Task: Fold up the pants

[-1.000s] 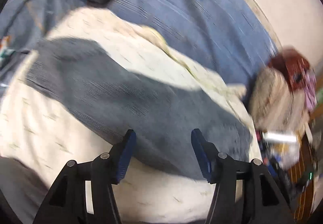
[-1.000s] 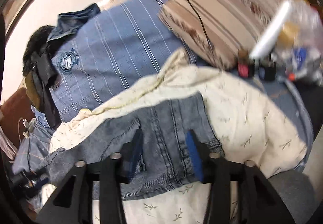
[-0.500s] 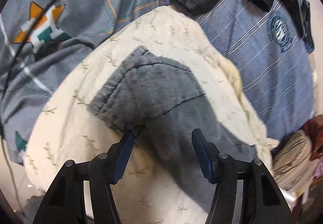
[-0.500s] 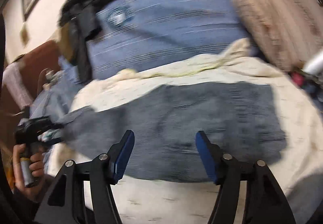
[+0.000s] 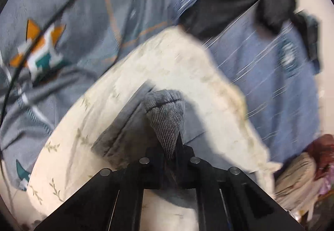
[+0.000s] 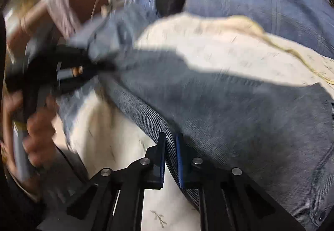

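Observation:
Grey-blue denim pants (image 6: 229, 110) lie across a cream leaf-print blanket (image 6: 219, 43). My right gripper (image 6: 170, 147) is shut on the near edge of the pants, with denim pinched between its blue pads. My left gripper (image 5: 170, 147) is shut on the hem end of a pant leg (image 5: 167, 118) and lifts it off the blanket (image 5: 167, 64). In the right wrist view, the left gripper (image 6: 62, 72) and the hand holding it sit at the far left, gripping the pant leg end.
A blue striped bedsheet (image 5: 271, 85) lies beyond the blanket. A grey quilt with an orange star print (image 5: 41, 47) is at the left. Dark clothes (image 5: 240, 1) are piled at the back. A striped pillow (image 5: 296, 178) is at the right. The views are blurred.
Both grippers were open above the pants half a second ago. Now each has closed on denim, the left on the leg hem and the right on the near edge.

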A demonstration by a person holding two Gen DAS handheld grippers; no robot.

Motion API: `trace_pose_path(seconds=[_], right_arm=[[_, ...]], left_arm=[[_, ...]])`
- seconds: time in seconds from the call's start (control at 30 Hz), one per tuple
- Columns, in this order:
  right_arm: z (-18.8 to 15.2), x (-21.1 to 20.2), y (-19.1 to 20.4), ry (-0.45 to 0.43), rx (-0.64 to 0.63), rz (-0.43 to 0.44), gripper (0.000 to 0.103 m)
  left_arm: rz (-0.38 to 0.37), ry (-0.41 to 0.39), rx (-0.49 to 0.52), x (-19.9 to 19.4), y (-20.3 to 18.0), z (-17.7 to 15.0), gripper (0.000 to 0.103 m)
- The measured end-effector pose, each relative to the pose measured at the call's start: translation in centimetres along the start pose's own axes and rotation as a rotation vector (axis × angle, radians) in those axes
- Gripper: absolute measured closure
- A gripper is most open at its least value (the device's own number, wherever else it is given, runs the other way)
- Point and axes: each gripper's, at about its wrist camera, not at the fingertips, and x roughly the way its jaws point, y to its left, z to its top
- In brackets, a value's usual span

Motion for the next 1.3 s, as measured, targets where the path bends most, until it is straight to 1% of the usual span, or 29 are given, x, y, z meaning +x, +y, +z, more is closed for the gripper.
trace_pose_path(seconds=[0.03,0.07,0.1,0.13,0.17,0.2,0.23,0.27,0.3,0.33,0.37,0.4,0.43,0.47,0.53,0.63,0.67,0.7,0.77,0.9,0.93,0.97,1.0,1.03,1.07,1.1,1.13,1.2,1.3], right_arm=[[0.3,-1.2,-0.3,-0.038,0.020,0.011,0.096],[0.4,-1.8,-0.5,-0.056,0.028,0.013,0.096],[0.5,-2.3,-0.4,-0.066,0.032,0.019,0.096],[0.5,-2.1,-0.4,-0.048,0.024,0.029,0.094],[0.5,-1.0,-0.1,0.000,0.003,0.035,0.090],[0.1,0.5,0.1,0.069,-0.025,0.027,0.091],[-0.2,1.4,0.2,0.109,-0.028,0.015,0.090],[-0.2,1.7,0.1,0.122,-0.013,0.018,0.089],[-0.1,1.3,-0.4,0.112,0.029,0.067,0.083],[0.0,0.7,-0.8,0.099,0.050,0.103,0.070],[0.6,0.0,-1.0,0.074,0.074,0.142,0.061],[1.5,-0.6,-1.1,0.046,0.087,0.155,0.043],[2.1,-0.9,-0.9,0.035,0.088,0.148,0.038],[2.8,-1.0,-0.6,0.035,0.078,0.136,0.038],[4.5,0.3,-0.2,0.051,0.067,0.130,0.038],[6.9,3.0,0.3,0.099,0.085,0.149,0.041],[7.9,4.0,1.1,0.111,0.072,0.172,0.042],[8.6,4.5,2.0,0.118,0.047,0.193,0.042],[8.9,5.6,4.4,0.151,-0.029,0.230,0.042],[7.1,7.9,7.7,0.219,-0.143,0.285,0.045],[6.5,8.5,8.5,0.233,-0.178,0.273,0.045],[5.9,9.2,9.1,0.239,-0.215,0.229,0.046],[5.5,9.8,9.5,0.244,-0.239,0.186,0.051],[5.2,10.4,9.9,0.252,-0.259,0.150,0.068],[5.1,10.9,10.0,0.262,-0.273,0.121,0.081],[5.2,10.9,9.8,0.269,-0.265,0.108,0.099],[5.6,10.6,9.4,0.258,-0.240,0.103,0.100],[7.1,8.4,7.8,0.174,-0.165,0.102,0.100],[8.6,5.5,5.1,0.086,-0.050,0.106,0.102]], left_arm=[[-0.047,-0.035,0.008,-0.9,-0.3,0.0,0.096],[-0.050,-0.052,0.017,-1.1,-0.4,0.0,0.096],[-0.010,-0.049,0.023,-0.8,-0.4,-0.1,0.096],[0.072,-0.004,0.017,0.5,0.0,-0.3,0.095],[0.120,0.034,0.000,1.4,0.6,-0.5,0.094],[0.175,0.110,-0.051,2.8,2.0,-0.8,0.092],[0.180,0.169,-0.113,3.5,3.3,-1.1,0.091],[0.156,0.182,-0.162,3.4,4.2,-1.1,0.090],[0.111,0.170,-0.211,2.8,5.1,-1.1,0.087],[0.082,0.134,-0.237,1.8,5.6,-1.0,0.080],[0.087,0.096,-0.243,1.1,5.8,-1.0,0.076],[0.097,0.065,-0.252,0.6,6.1,-1.0,0.068],[0.133,0.039,-0.271,0.1,6.4,-1.0,0.059],[0.146,0.023,-0.283,-0.2,6.7,-1.3,0.058],[0.153,0.003,-0.303,-0.5,7.1,-1.3,0.060],[0.215,0.013,-0.327,-0.5,7.3,-2.0,0.063],[0.214,0.028,-0.337,-0.2,7.5,-2.2,0.065],[0.210,0.042,-0.342,0.0,7.7,-1.9,0.072],[0.210,0.045,-0.364,0.3,8.1,-1.8,0.073],[0.145,0.051,-0.443,0.5,9.7,-1.2,0.073],[0.128,0.041,-0.466,0.4,10.2,-1.1,0.073],[0.124,0.041,-0.472,0.4,10.4,-1.0,0.073],[0.124,0.048,-0.467,0.7,10.6,-0.9,0.073],[0.126,0.060,-0.455,1.0,10.4,-0.8,0.073],[0.125,0.071,-0.437,1.2,10.2,-0.7,0.073],[0.122,0.074,-0.427,1.3,10.1,-0.6,0.073],[0.120,0.077,-0.417,1.3,10.0,-0.6,0.073],[0.111,0.092,-0.404,1.5,9.8,-0.6,0.072],[0.116,0.108,-0.403,1.8,9.8,-0.6,0.066]])
